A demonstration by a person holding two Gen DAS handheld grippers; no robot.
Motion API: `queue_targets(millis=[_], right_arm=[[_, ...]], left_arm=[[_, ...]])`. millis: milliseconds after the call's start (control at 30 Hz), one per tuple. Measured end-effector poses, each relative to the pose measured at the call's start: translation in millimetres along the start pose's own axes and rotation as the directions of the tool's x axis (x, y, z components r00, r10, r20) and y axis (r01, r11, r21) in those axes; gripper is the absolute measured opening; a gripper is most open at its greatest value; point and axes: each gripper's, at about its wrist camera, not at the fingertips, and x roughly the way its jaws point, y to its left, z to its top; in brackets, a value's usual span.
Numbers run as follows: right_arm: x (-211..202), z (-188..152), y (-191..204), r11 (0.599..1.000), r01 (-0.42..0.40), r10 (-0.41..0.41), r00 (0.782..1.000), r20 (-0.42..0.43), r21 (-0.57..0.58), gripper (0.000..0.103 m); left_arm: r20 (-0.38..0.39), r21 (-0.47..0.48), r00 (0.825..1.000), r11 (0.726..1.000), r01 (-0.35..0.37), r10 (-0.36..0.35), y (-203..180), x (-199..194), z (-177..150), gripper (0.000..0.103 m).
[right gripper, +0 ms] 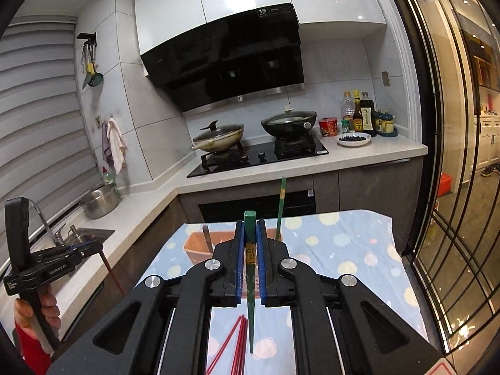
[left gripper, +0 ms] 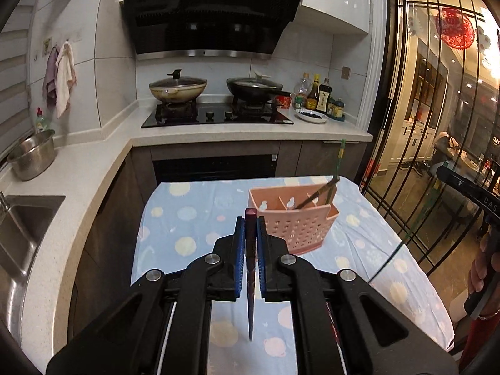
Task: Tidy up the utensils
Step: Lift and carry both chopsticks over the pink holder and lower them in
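In the left wrist view my left gripper (left gripper: 250, 223) is shut on a dark red chopstick (left gripper: 251, 297), which hangs upright with its tip down over the blue patterned tablecloth (left gripper: 187, 206). Just beyond, a pink slotted utensil holder (left gripper: 300, 228) has a dark chopstick and a green one leaning in its right compartment. My right gripper (right gripper: 250, 226) is shut on a green chopstick (right gripper: 251, 322), also upright, above several red chopsticks (right gripper: 237, 343) lying on the cloth. The holder (right gripper: 197, 247) is partly hidden behind its fingers. Each gripper shows at the edge of the other's view.
Behind the table is a counter with a gas hob (left gripper: 215, 115), two lidded pans, sauce bottles (left gripper: 322, 97) and a plate. A steel bowl (left gripper: 32, 156) and the sink (left gripper: 22, 228) are on the left. A glass door (left gripper: 437, 125) closes the right side.
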Motion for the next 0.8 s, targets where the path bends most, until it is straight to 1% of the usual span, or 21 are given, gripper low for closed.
queue_targets(millis=[200,433,600,800], right_arm=[[19,46,8,0.999,-0.032,0.032,0.998,0.060,0.000,0.007],[47,89,24,0.999,-0.038,0.040,0.994,0.106,-0.025,0.007],[74,108,29,0.999,-0.035,0.038,0.994,0.104,-0.025,0.007],[107,112,31,0.999,-0.038,0.039,0.996,0.080,-0.011,0.007]], left_arm=[[0.085,0.016,0.996,1.000,0.001,-0.002,-4,-1,49,0.007],[0.161,0.025,0.987,1.000,0.006,-0.010,-9,6,103,0.007],[0.178,0.026,0.984,1.000,0.014,-0.019,-11,23,133,0.007],[0.156,0.006,0.987,1.000,0.029,-0.030,-9,49,146,0.007]])
